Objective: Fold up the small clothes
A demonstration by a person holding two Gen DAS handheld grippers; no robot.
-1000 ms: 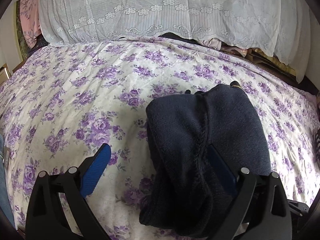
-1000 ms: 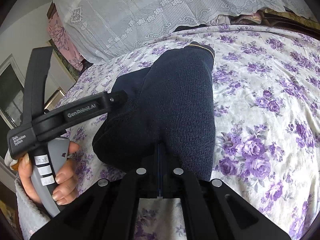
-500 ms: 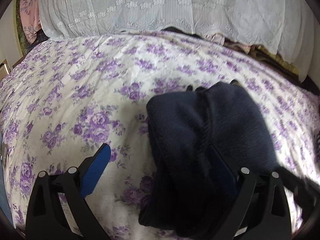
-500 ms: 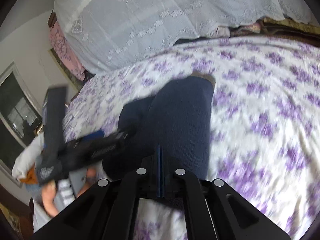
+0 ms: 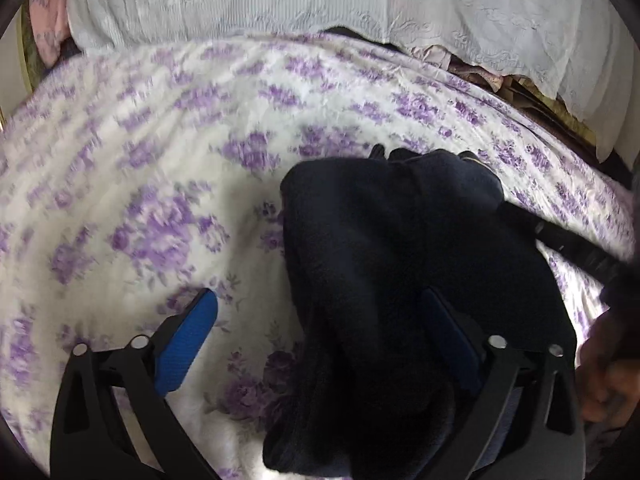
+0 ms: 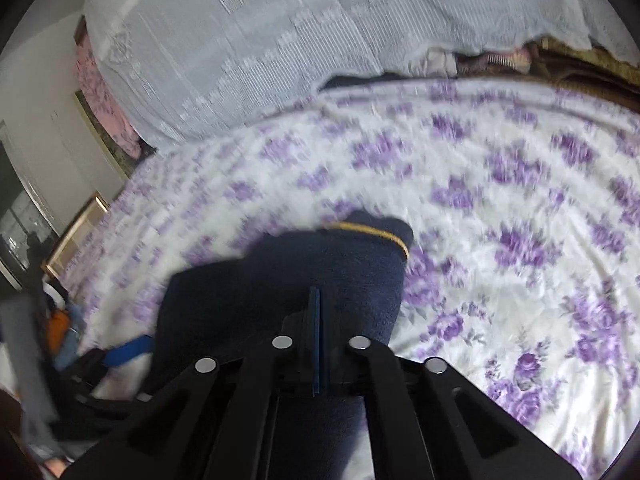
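A dark navy knit garment [image 5: 400,280] lies folded on the purple-flowered bedspread [image 5: 160,160]. My left gripper [image 5: 320,320] is open, its left pad [image 5: 188,336] bare over the bedspread and its right pad [image 5: 448,336] against the garment. In the right wrist view the garment [image 6: 288,280] shows a thin yellow trim line at its far edge. My right gripper [image 6: 316,320] is shut on the garment's near part and lifts it. The left gripper's blue pad [image 6: 128,350] shows at the lower left there.
A white lace cover [image 5: 320,0] drapes over pillows at the bed's far side. Pink and brown fabrics [image 6: 500,58] sit behind the bed. A framed item [image 6: 76,236] leans by the wall at the left.
My right gripper has lifted and pulled back with the garment, so the far trimmed edge sits nearer. The left gripper stays open in place.
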